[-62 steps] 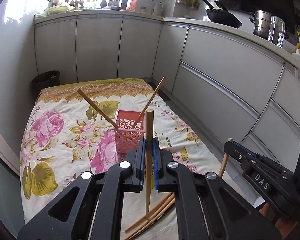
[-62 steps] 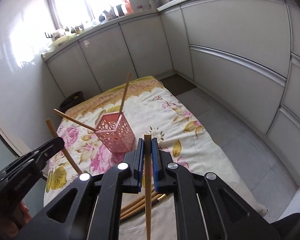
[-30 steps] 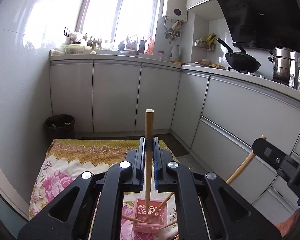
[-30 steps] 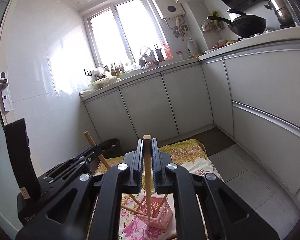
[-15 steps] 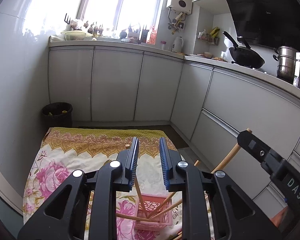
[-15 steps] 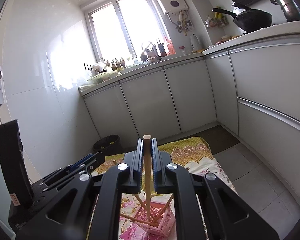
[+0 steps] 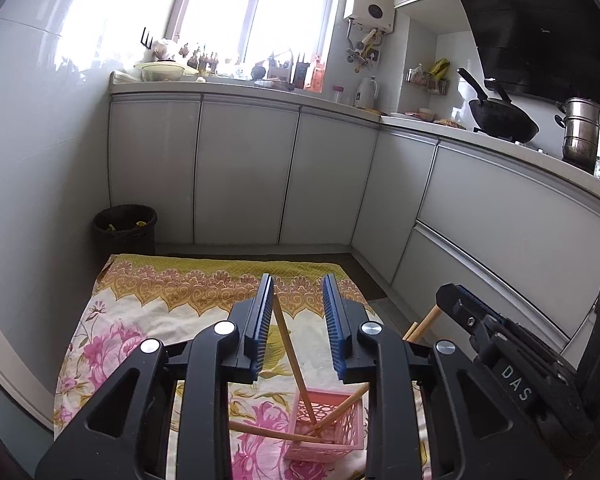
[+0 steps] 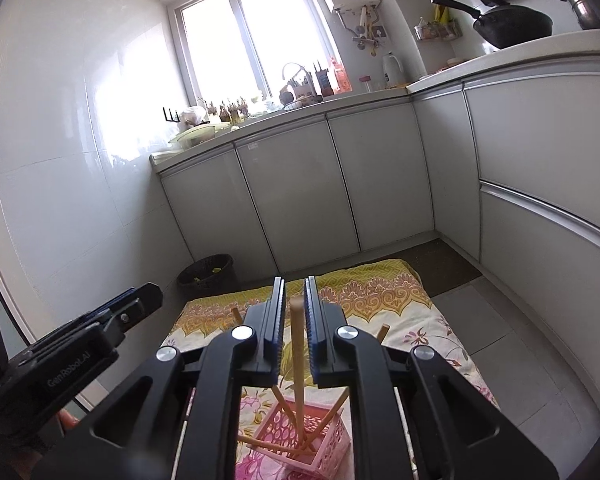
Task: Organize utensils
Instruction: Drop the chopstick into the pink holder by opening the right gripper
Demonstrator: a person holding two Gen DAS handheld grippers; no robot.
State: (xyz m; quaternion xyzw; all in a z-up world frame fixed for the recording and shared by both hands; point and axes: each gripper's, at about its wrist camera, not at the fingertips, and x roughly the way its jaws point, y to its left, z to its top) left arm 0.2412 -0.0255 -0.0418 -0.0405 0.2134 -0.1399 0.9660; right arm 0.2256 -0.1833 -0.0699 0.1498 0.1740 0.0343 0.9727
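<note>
The pink basket (image 8: 300,436), a square holder with lattice walls, stands on the floral cloth (image 7: 148,312) at six o'clock in both wrist views. Plain wooden chopsticks (image 7: 288,344) lean in it at crossing angles. The left gripper (image 7: 298,316) has just been opening; its jaws stand apart, one chopstick rising loose between them, touching neither pad. The right gripper (image 8: 294,312) has just been opening too; an upright chopstick (image 8: 297,344) stands free between its narrowly parted jaws, foot in the basket.
</note>
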